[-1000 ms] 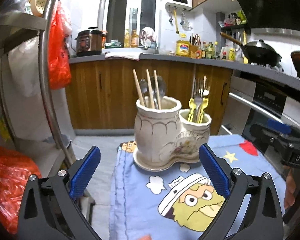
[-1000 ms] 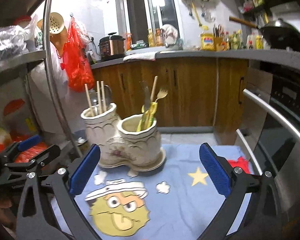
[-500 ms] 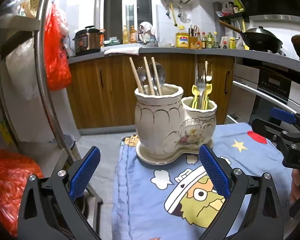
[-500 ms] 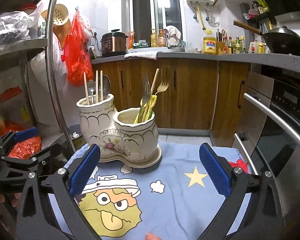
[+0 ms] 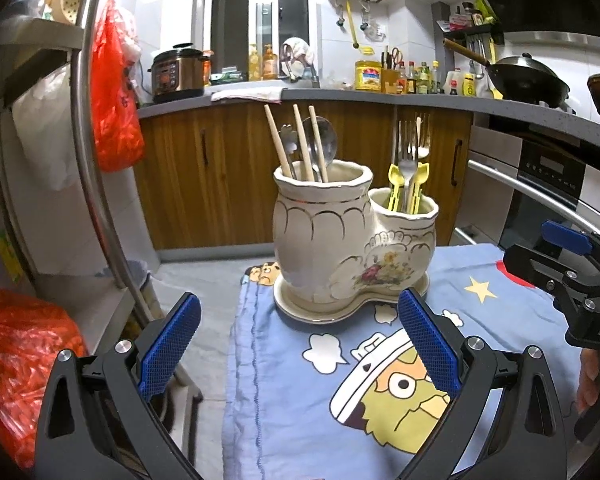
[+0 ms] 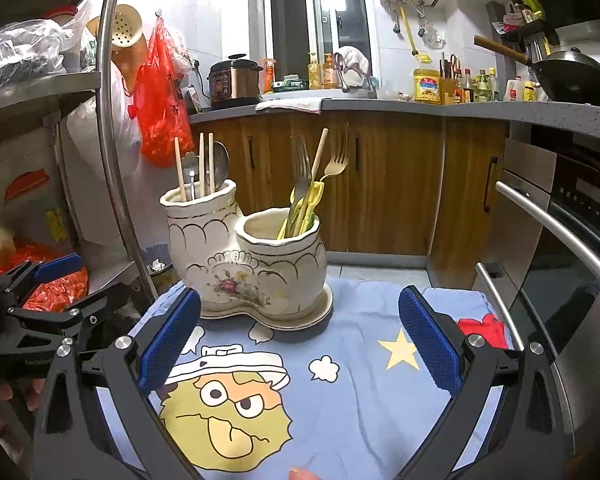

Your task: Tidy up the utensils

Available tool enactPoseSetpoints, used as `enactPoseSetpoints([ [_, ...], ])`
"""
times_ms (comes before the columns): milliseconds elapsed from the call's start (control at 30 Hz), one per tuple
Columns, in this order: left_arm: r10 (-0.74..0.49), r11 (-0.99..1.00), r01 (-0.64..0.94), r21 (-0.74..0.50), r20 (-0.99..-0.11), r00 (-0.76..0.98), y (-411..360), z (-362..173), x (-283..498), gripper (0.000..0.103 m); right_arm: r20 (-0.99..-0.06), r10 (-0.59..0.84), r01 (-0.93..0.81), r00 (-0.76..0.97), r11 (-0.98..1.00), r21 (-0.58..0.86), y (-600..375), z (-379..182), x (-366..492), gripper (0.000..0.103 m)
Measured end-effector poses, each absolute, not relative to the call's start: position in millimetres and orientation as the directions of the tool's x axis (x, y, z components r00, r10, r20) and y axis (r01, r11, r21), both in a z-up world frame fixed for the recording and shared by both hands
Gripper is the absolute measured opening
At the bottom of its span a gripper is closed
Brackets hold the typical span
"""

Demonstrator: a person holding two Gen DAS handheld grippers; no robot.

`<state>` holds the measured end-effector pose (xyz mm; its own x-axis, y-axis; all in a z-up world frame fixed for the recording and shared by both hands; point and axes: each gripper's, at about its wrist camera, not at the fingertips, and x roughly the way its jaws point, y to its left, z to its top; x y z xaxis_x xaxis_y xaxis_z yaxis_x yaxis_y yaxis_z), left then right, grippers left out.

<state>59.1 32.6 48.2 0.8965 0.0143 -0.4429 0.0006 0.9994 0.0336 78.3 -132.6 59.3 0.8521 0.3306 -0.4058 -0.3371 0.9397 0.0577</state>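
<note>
I'm lining up on the double ceramic utensil holder (image 6: pixel 246 256), sitting on the cartoon cloth (image 6: pixel 340 380). Left gripper (image 5: pixel 300 346) and right gripper (image 6: pixel 300 346) both gape wide, empty. Next: pick the stray chopstick (image 6: pixel 316 168) from the fork cup.

1. The double utensil holder (image 5: pixel 352 240) is glossy glazed ceramic, cream with gilt lines.
2. The chopsticks (image 5: pixel 296 142) look like matt pale wood.
3. The forks (image 5: pixel 408 148) and spoon (image 5: pixel 320 140) are shiny metal.
4. The blue cartoon cloth (image 6: pixel 340 380) is soft, matt fabric.
5. Each tool's pads (image 5: pixel 428 338) are textured blue rubber on matt black plastic.
</note>
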Motion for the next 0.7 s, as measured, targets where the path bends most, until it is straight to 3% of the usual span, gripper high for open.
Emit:
enactPoseSetpoints([
  [700, 0.015, 0.999, 0.000, 0.033, -0.444, 0.896, 30.1, 48.3, 59.0, 0.098, -0.413, 0.323, -0.329, 0.851, 0.943, 0.059, -132.3, 55.1, 81.0, 0.098],
])
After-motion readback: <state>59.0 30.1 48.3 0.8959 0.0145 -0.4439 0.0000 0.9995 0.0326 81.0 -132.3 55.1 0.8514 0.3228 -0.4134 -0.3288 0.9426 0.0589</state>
